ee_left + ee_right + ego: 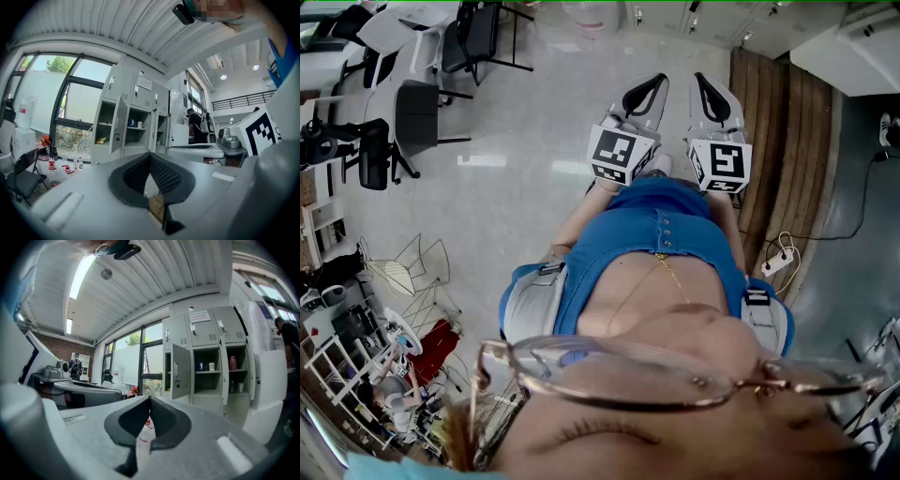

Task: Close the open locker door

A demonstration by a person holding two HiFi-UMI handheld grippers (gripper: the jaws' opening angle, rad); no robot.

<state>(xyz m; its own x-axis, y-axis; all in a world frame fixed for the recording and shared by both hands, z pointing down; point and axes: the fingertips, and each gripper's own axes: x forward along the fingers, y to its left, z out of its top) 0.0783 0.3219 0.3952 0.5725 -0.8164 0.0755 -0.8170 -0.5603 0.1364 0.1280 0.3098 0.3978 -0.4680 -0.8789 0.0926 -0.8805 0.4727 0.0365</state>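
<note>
Left tool (150, 157) and right tool (149, 402) level, jaws together on nothing; open locker door (180, 371) well ahead.

Door stands swung out from the grey lockers (212, 336), middle row, beside the window. Likely thin painted sheet metal: light, stiff, slick, free on its hinges. Best pushed flat near the latch edge with closed tips, not gripped. Cups (211, 366) sit back on the shelf, probably clear of the swing. A chair (22, 174) and a low white machine (196, 151) flank the approach.

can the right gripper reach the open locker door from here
Probably not yet: the right gripper sits well short of the open grey metal locker door, with no visible obstacle.
</note>
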